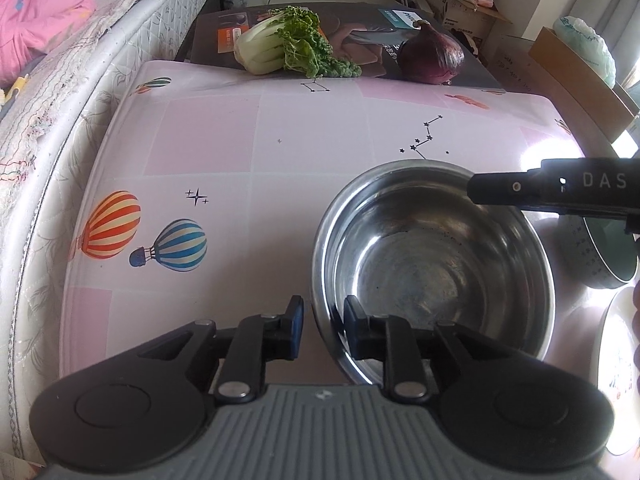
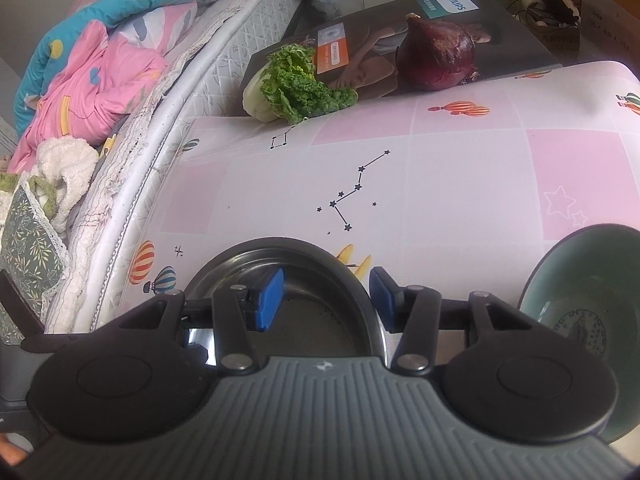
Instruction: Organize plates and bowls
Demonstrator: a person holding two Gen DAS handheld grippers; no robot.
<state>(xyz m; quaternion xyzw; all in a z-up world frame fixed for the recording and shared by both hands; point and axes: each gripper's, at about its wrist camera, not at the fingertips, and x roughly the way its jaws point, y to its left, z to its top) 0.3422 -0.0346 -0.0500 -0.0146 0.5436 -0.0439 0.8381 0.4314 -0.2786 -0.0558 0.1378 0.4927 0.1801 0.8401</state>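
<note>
A steel bowl (image 1: 432,268) stands on the pink balloon-print table (image 1: 240,152). My left gripper (image 1: 324,320) straddles its near-left rim, one pad outside and one inside. A thin gap shows beside the rim, so the jaws stand open. My right gripper (image 2: 326,296) straddles the opposite rim of the steel bowl (image 2: 304,320), its left pad inside and its right pad outside, both clear of the metal. One of its black fingers (image 1: 520,188) reaches over the bowl in the left wrist view. A green bowl (image 2: 580,292) sits just to the right, with a white dish (image 1: 616,360) nearer.
A bok choy (image 1: 288,46) and a red onion (image 1: 432,54) lie on a dark printed box (image 1: 360,28) at the table's far edge. A mattress (image 1: 60,92) with bedding runs along the left. Cardboard boxes (image 1: 460,4) stand at the back right.
</note>
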